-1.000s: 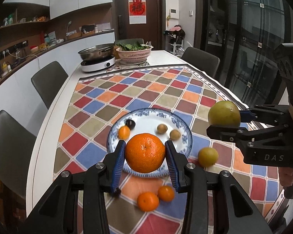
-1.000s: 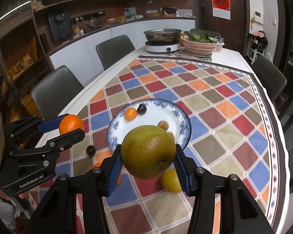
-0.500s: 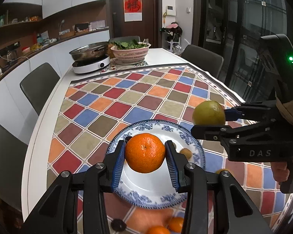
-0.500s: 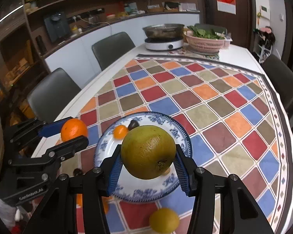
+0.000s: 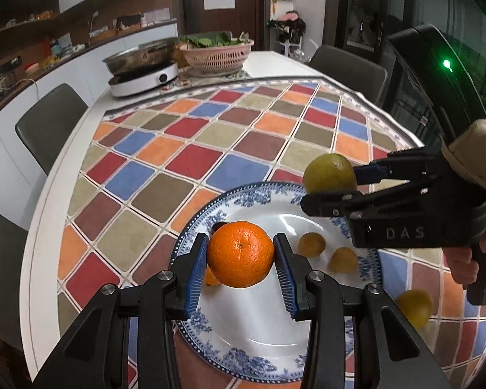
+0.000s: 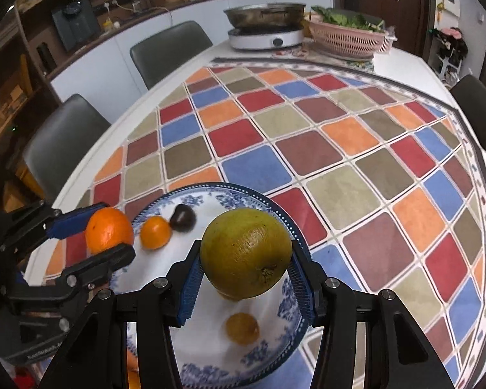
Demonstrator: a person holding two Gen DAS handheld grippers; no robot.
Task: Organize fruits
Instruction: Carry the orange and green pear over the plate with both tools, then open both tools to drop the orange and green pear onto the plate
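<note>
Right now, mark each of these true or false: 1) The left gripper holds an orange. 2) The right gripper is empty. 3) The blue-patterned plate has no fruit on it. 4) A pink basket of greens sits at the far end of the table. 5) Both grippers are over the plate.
1) True: the left gripper is clamped on the orange.
2) False: the right gripper holds a yellow-green fruit.
3) False: the plate already carries several small fruits, among them a small orange one and a dark one.
4) True: the pink basket stands beside the pan.
5) True.
</note>
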